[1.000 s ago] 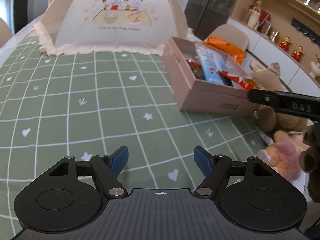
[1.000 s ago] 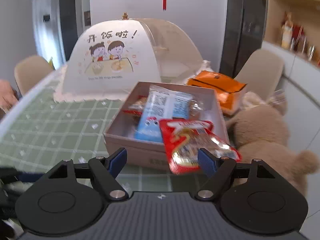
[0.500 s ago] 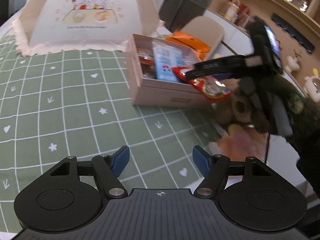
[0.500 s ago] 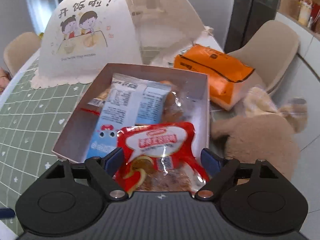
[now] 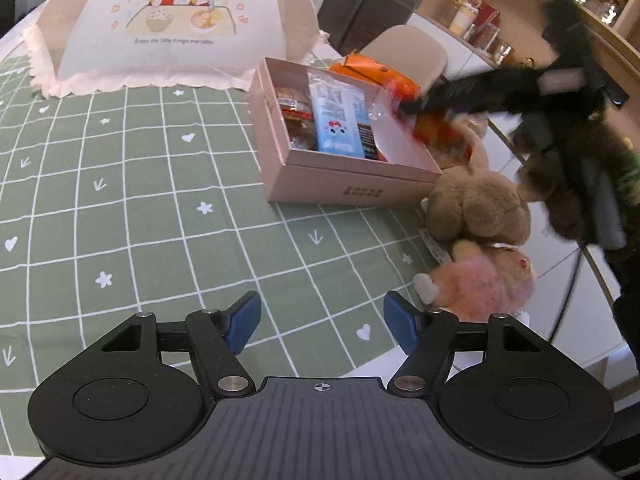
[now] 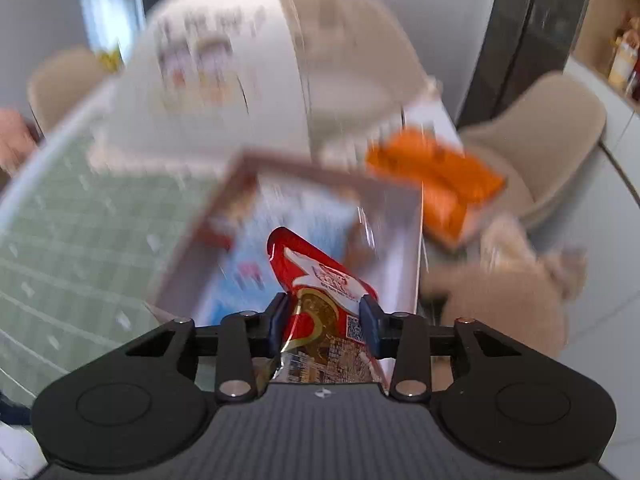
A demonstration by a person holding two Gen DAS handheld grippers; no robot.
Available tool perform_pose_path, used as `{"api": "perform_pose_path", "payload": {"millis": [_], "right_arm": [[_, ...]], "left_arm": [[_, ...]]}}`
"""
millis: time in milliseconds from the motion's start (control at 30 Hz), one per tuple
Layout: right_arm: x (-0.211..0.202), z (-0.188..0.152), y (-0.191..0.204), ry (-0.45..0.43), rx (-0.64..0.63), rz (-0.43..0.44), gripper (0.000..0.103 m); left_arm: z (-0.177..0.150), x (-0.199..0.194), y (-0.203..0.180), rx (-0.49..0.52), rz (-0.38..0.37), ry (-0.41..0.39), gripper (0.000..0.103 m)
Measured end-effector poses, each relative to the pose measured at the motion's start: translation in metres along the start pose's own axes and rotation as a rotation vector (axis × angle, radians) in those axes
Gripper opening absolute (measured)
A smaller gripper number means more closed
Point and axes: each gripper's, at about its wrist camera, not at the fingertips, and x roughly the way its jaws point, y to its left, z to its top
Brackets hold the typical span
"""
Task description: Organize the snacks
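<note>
Two pads of my right gripper [image 6: 324, 322] closing on red snack packet [image 6: 320, 300], long axis pointing ahead over pink box [image 6: 400, 216]; left gripper [image 5: 322, 326] gaping, empty, farther.

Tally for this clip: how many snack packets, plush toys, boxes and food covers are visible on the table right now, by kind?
Snack packets: 4 (red snack packet, blue-and-white packet, brown packet, orange bag)
Plush toys: 2 (brown plush toy, pink plush toy)
Boxes: 1 (pink cardboard box)
Food covers: 1 (mesh food cover)
Total: 8
</note>
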Motion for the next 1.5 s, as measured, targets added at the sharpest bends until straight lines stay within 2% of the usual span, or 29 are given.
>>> {"api": "perform_pose_path", "payload": {"millis": [33, 67, 133, 167, 200, 233, 333, 500, 533, 600, 733, 767, 833, 867, 900, 1000, 1167, 1200, 1267, 1367, 1500], "right_arm": [[-0.009, 0.008, 0.002, -0.058, 0.007, -0.009, 0.027], [-0.013, 0.015, 0.004, -0.102, 0.008, -0.032, 0.016], [-0.012, 0.027, 0.008, -0.184, 0.025, -0.095, 0.013], [-0.005, 0.030, 0.007, -0.212, 0.049, -0.096, 0.019], [0.006, 0.032, 0.005, -0.205, 0.068, -0.067, 0.037], [0.018, 0.033, 0.002, -0.172, 0.097, -0.036, 0.044], [0.036, 0.023, -0.011, -0.120, 0.163, 0.032, 0.045], [0.034, -0.003, -0.027, 0.018, 0.161, 0.137, 0.050], [0.028, -0.010, -0.026, 0.021, 0.133, 0.132, 0.051], [0.016, -0.026, -0.019, -0.003, 0.059, 0.114, 0.065], [0.023, -0.048, 0.007, -0.005, -0.076, 0.023, 0.066], [0.031, -0.049, 0.013, -0.001, -0.095, -0.033, 0.065], [0.048, -0.047, 0.018, 0.019, -0.099, -0.139, 0.047], [0.055, -0.043, 0.016, 0.028, -0.081, -0.162, 0.030], [0.057, -0.038, 0.010, 0.025, -0.055, -0.179, 0.019], [0.036, -0.015, -0.014, -0.027, 0.041, -0.150, 0.016], [0.001, 0.025, -0.015, -0.161, -0.003, -0.224, 0.013], [0.004, 0.030, -0.011, -0.162, -0.013, -0.220, 0.013], [0.015, 0.033, -0.002, -0.159, -0.021, -0.128, 0.014], [0.032, 0.021, 0.007, -0.133, 0.047, 0.023, 0.039], [0.021, -0.022, 0.025, -0.145, 0.068, 0.156, 0.041]], "left_arm": [[0.000, 0.000, 0.002, -0.007, 0.002, 0.000, 0.073], [0.000, 0.000, 0.004, -0.013, 0.004, -0.001, 0.073], [0.001, 0.001, 0.006, -0.019, 0.010, -0.002, 0.073], [0.001, 0.001, 0.008, -0.019, 0.014, -0.006, 0.073], [0.000, 0.002, 0.009, -0.020, 0.022, -0.006, 0.073], [0.000, 0.003, 0.012, -0.025, 0.033, -0.001, 0.073], [-0.004, 0.000, 0.023, -0.048, 0.046, 0.006, 0.072], [-0.009, -0.006, 0.037, -0.091, 0.059, 0.006, 0.071], [-0.009, -0.007, 0.036, -0.091, 0.055, 0.003, 0.072], [-0.010, -0.009, 0.034, -0.087, 0.039, -0.002, 0.072], [-0.009, -0.005, 0.028, -0.071, 0.026, 0.016, 0.071], [-0.008, -0.003, 0.026, -0.064, 0.024, 0.021, 0.071], [-0.007, -0.002, 0.021, -0.045, 0.020, 0.030, 0.071], [-0.007, -0.002, 0.019, -0.033, 0.018, 0.032, 0.071], [-0.006, -0.004, 0.017, -0.022, 0.015, 0.033, 0.070], [-0.005, -0.009, 0.019, -0.008, 0.015, 0.019, 0.068], [-0.006, -0.012, 0.033, -0.066, 0.027, 0.008, 0.068], [-0.006, -0.012, 0.033, -0.067, 0.026, 0.010, 0.068], [-0.007, -0.009, 0.033, -0.061, 0.019, 0.015, 0.068], [-0.010, -0.006, 0.035, -0.052, 0.036, 0.020, 0.068], [-0.013, -0.004, 0.047, -0.080, 0.065, 0.017, 0.068]]}}
